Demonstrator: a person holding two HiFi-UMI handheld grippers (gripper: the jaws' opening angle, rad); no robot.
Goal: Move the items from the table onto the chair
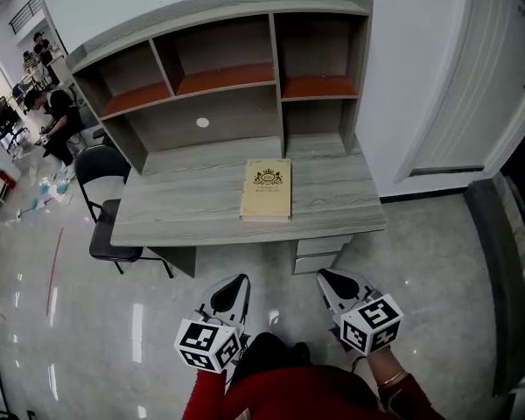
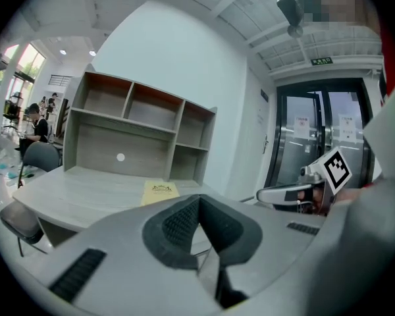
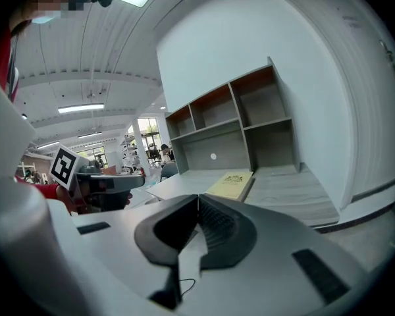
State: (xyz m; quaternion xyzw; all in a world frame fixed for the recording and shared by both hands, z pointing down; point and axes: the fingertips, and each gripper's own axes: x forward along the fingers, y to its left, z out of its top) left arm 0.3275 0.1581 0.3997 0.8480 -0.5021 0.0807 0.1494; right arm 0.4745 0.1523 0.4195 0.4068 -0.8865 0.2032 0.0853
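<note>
A tan book point(image 1: 266, 190) with a dark emblem lies flat on the grey wooden desk point(image 1: 184, 208), right of its middle; it also shows as the book point(image 2: 160, 191) and the book point(image 3: 232, 184) in the two gripper views. A black chair point(image 1: 105, 201) stands at the desk's left end. My left gripper point(image 1: 236, 286) and right gripper point(image 1: 326, 280) hang side by side in front of the desk, short of its front edge. Both are shut with nothing between the jaws.
A hutch with open shelves point(image 1: 223, 68) rises at the desk's back. Drawers point(image 1: 322, 250) sit under the desk's right side. A white wall and door point(image 1: 486, 86) stand to the right. People sit at far left point(image 1: 57, 121). The floor is glossy grey.
</note>
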